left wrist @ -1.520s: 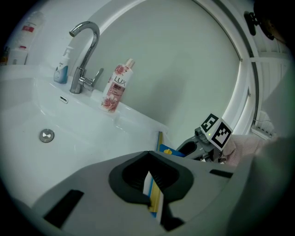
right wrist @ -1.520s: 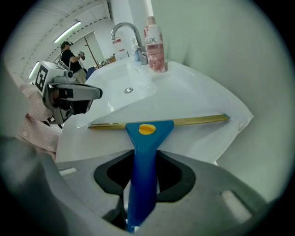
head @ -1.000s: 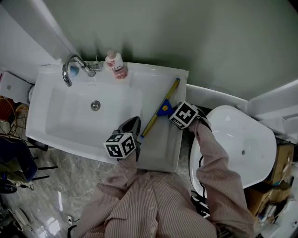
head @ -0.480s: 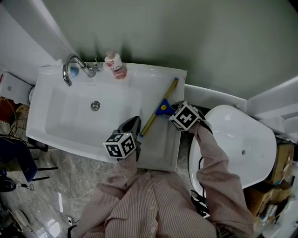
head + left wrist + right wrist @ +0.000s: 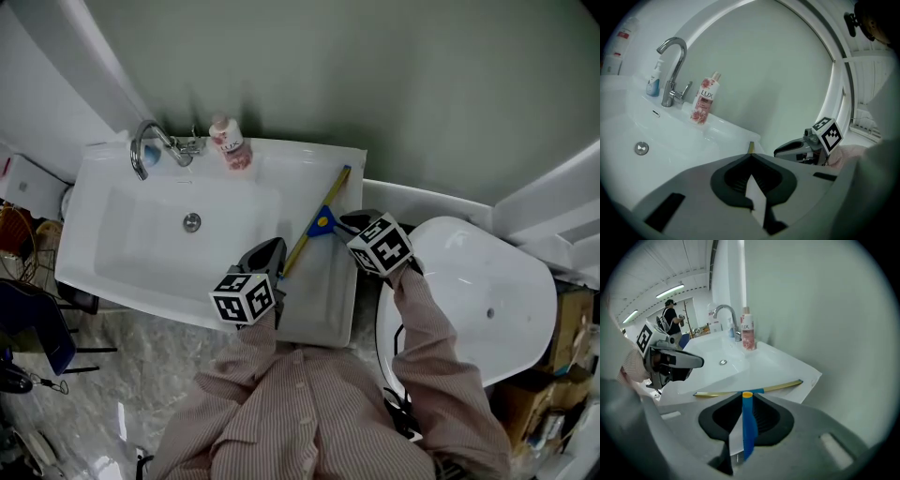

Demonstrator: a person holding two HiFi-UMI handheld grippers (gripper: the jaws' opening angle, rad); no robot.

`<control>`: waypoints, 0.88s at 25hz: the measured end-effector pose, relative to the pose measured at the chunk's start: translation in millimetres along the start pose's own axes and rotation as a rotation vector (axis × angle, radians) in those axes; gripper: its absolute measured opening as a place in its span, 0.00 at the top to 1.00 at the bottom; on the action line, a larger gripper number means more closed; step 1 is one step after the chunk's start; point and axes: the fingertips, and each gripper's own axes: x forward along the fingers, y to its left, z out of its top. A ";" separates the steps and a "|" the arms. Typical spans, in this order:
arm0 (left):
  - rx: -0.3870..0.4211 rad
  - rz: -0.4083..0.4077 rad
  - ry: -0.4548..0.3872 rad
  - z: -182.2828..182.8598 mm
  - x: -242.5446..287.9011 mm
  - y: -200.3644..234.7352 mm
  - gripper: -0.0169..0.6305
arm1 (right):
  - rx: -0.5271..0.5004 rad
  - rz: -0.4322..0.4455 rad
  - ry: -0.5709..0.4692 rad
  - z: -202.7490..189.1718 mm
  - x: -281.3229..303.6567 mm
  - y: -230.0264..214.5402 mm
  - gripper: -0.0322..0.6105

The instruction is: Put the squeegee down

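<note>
squeegee (image 5: 319, 223) is down, lying flat on the right ledge of the sink (image 5: 323, 300), blade running diagonally from the back edge toward the front, blue handle pointing at the right gripper (image 5: 349, 220). That gripper is released and sits just off the handle. Its jaws have just been closing partway, and the handle shows in the gap between them but isn't pinched. Over the ledge's front edge, the left gripper (image 5: 270, 248) hovers beside the blade's near end — jaws together, empty.
</note>
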 end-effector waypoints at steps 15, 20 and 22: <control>0.141 -0.054 -0.092 35.3 -26.1 -51.9 0.97 | 0.191 -0.028 -0.352 22.9 -71.0 11.8 0.94; 0.193 -0.063 -0.130 48.8 -36.5 -66.0 0.97 | 0.210 -0.009 -0.503 36.4 -97.3 20.0 0.94; 0.220 -0.062 -0.143 53.5 -42.2 -71.4 0.97 | 0.206 -0.015 -0.541 39.4 -108.2 22.9 0.94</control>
